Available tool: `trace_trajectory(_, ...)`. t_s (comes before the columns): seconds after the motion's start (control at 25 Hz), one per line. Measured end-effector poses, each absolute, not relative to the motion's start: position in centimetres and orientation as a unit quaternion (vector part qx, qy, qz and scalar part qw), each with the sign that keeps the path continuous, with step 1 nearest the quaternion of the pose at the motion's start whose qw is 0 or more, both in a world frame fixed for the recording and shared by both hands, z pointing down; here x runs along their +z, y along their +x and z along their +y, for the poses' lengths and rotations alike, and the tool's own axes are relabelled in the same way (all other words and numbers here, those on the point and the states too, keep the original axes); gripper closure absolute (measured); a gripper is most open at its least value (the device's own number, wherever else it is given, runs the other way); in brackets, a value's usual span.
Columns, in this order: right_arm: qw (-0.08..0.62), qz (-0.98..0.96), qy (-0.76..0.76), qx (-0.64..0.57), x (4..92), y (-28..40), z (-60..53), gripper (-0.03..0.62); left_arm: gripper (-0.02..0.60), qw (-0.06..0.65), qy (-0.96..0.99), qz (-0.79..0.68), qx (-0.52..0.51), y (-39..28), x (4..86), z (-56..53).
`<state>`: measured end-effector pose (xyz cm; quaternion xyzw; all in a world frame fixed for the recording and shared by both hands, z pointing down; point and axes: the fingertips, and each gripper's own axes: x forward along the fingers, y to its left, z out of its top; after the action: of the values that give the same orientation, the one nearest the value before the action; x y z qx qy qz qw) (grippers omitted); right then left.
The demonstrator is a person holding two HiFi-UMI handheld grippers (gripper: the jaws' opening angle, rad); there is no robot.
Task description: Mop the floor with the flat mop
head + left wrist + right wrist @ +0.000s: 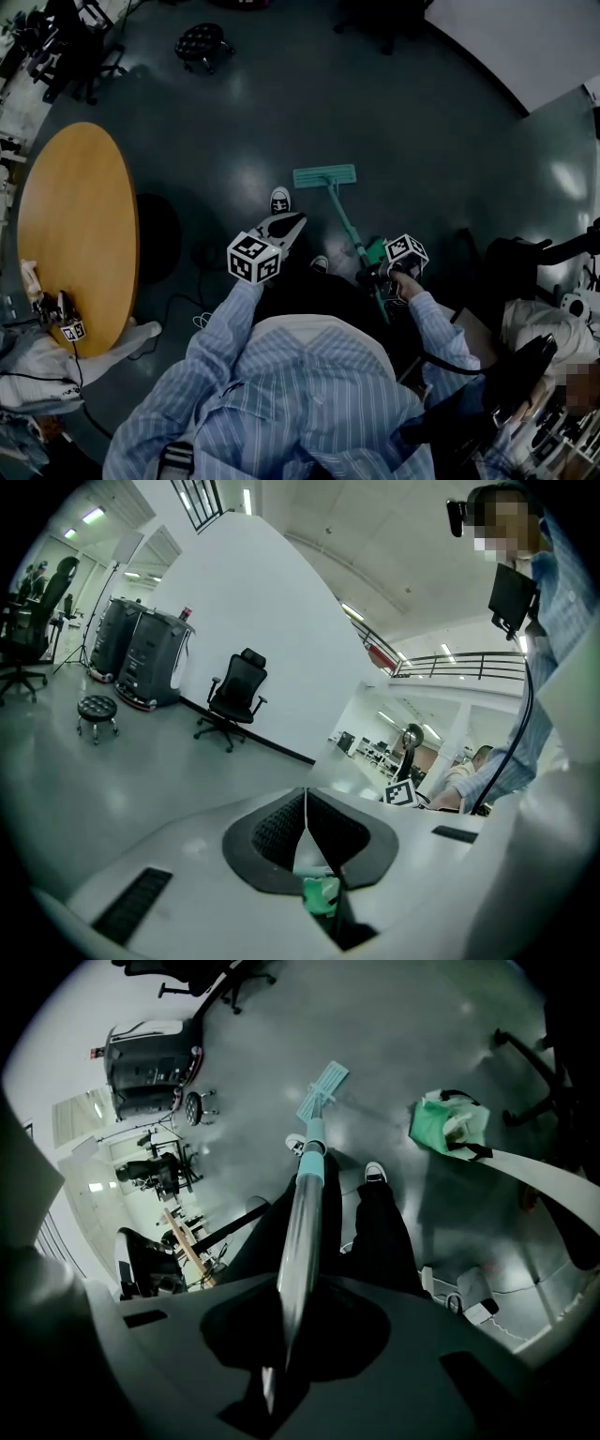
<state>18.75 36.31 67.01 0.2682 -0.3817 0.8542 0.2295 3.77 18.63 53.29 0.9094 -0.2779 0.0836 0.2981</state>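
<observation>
Both sleeved forearms reach forward and down from the person's chest. The left gripper (284, 228), its cube carrying black-and-white square markers, points out level over the floor. Its ribbed pads are pressed together with nothing between them (305, 799). A small green piece (321, 892) sits low behind them, possibly part of the gripper. The right gripper (380, 272) is clamped on the flat mop's silver metal handle (305, 1213). The handle slopes down to a teal rectangular mop head (324, 175), which lies flat on the glossy dark grey floor (281, 112) just ahead of a black-and-white shoe (279, 200).
</observation>
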Motion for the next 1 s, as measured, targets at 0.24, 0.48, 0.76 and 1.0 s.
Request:
trace_trajectory(0.24, 0.258, -0.385, 0.262, 0.846, 66.6, 20.6, 40.3, 0.534, 0.572, 0.293, 0.913, -0.270, 0.085, 4.5, 53.3, 20.8)
trace_trajectory(0.48, 0.292, -0.392, 0.257, 0.834, 66.2, 20.9, 42.0, 0.534, 0.572, 0.294, 0.913, -0.269, 0.086, 4.0, 53.2, 22.1)
trace_trajectory(0.76, 0.289, -0.400, 0.244, 0.835, 65.5, 20.6, 41.1, 0.534, 0.572, 0.294, 0.914, -0.268, 0.086, 4.4, 52.9, 21.7)
trace_trajectory(1.0, 0.287, -0.402, 0.241, 0.835, 65.5, 20.3, 39.2, 0.534, 0.572, 0.302, 0.911, -0.269, 0.086, 4.1, 53.5, 20.4)
